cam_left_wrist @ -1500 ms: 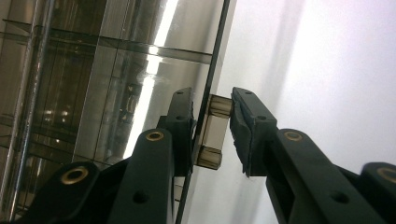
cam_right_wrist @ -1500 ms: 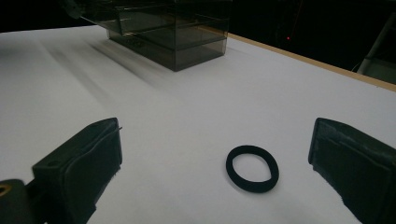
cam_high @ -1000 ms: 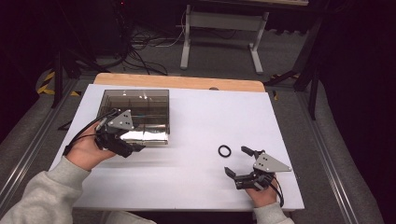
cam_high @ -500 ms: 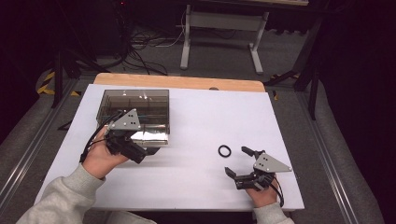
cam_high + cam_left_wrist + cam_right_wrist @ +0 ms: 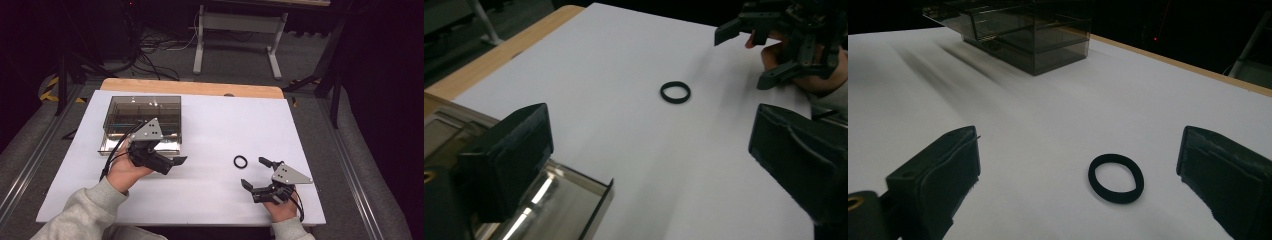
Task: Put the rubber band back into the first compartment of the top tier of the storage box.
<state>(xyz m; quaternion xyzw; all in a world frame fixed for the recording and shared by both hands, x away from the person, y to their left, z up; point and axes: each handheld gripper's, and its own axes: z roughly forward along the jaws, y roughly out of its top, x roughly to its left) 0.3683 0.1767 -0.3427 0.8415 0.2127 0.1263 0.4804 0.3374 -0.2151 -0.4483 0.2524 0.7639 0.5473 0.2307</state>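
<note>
High view: white desk (image 5: 210, 125), black ring (image 5: 240, 161) lying flat right of centre. Left gripper (image 5: 175, 162) sits at the ring's 9 o'clock, well apart, just in front of the clear box (image 5: 142, 117) with its metal tray. Its jaws have just been closing a little, nothing between them, spread wide. Right gripper (image 5: 256, 174) at the ring's 5 o'clock, near, jaws spread, empty.

Left gripper view: ring (image 5: 675, 92) on bare desk at 12 o'clock beyond the spread jaws; tray corner (image 5: 589, 200) at 7 o'clock; right gripper (image 5: 769, 55) at 2 o'clock.

Right gripper view: ring (image 5: 1115, 178) between the spread jaws, untouched; box (image 5: 1028, 35) at 11 o'clock.
</note>
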